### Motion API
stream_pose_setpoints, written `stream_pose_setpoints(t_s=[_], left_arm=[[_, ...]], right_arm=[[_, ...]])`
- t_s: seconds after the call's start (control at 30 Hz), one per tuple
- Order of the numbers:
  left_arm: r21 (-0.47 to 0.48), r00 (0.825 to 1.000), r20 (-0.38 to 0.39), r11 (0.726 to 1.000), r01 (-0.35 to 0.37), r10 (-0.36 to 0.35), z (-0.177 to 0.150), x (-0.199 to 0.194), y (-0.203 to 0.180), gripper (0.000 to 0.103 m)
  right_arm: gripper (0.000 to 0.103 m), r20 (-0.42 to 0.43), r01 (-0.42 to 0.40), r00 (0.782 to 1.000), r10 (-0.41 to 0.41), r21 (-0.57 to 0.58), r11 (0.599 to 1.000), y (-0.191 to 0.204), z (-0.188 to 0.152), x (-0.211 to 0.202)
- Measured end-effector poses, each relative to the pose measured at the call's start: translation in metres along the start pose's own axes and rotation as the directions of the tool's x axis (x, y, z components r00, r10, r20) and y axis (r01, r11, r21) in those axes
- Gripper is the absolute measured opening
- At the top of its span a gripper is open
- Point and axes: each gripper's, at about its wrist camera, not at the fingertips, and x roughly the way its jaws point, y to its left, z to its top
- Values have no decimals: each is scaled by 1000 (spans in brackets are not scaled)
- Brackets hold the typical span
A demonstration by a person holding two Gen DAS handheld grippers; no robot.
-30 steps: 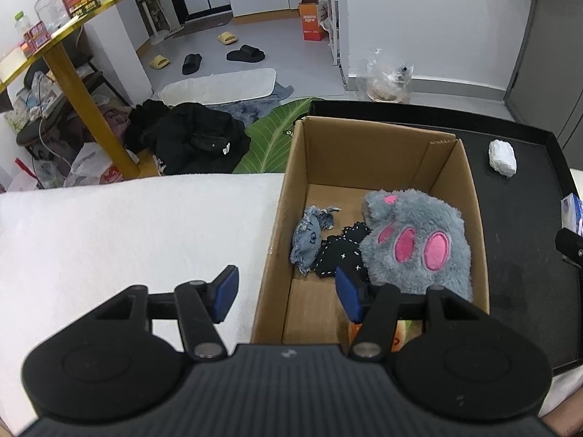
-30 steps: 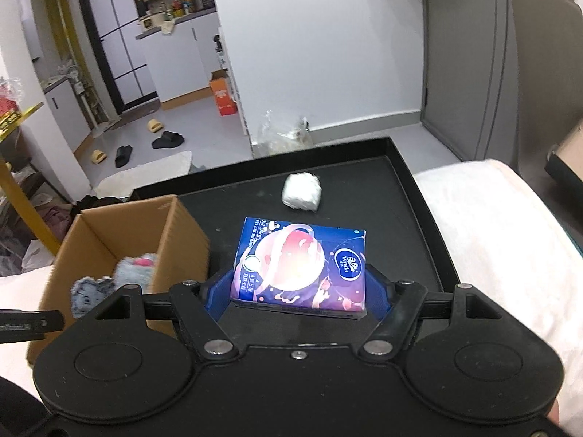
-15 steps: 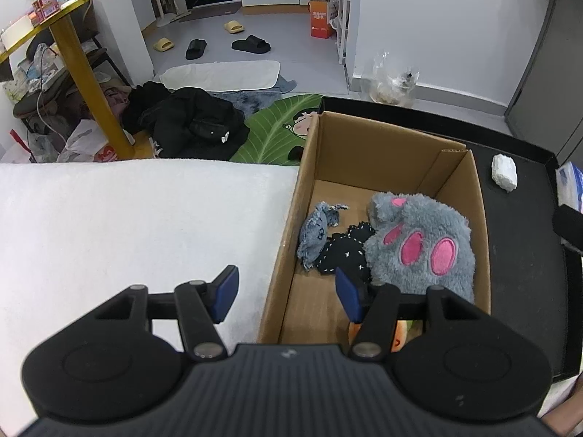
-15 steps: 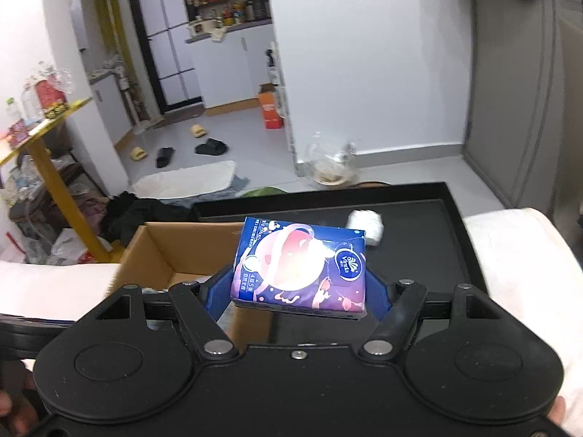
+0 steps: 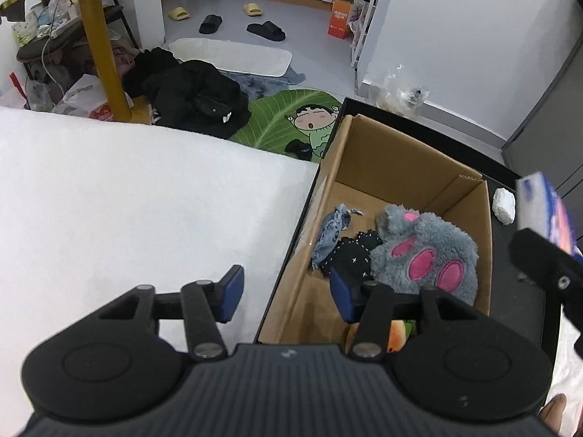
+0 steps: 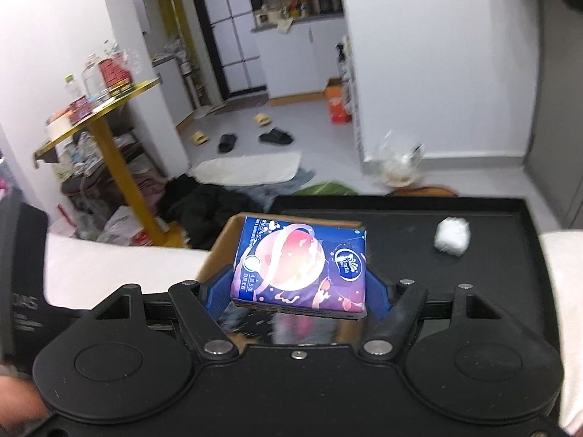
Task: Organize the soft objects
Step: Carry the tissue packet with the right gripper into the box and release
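Tissue pack [image 6: 298,266], light and squashy, sat mid-frame pinched by its short sides in my right gripper [image 6: 299,293]; my left gripper [image 5: 286,293] hung spread, just narrowed, empty.

A: What do the tools look like?
B: The matte black left gripper [image 5: 286,293] has round housings, silver screws and blue pads.
A: The other?
B: The black right gripper [image 6: 297,293] matches it.

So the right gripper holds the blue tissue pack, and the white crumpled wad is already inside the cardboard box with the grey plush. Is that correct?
Not quite. The white wad is not inside the cardboard box; it lies on the black tray beside the box, as the left wrist view shows. The rest holds: the right gripper holds the blue tissue pack, and the grey plush is in the box.
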Motion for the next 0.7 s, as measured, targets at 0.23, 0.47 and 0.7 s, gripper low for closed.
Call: stream_pose_setpoints(t_s=[0.23,0.47,0.7], left_arm=[[-19,999,-49,1000,14,-15,0,8,8,26],[-23,997,-75,999,29,-30,0,13,10,20],[-20,996,-77,999,37,-38,1,14,11,17]], right_arm=[[72,-123,-74,989,87,109,991,6,5,21],[75,-236,-100,958,162,253,962,4,-3,41],[80,-268,-104,942,199,333,937,1,-9,43]])
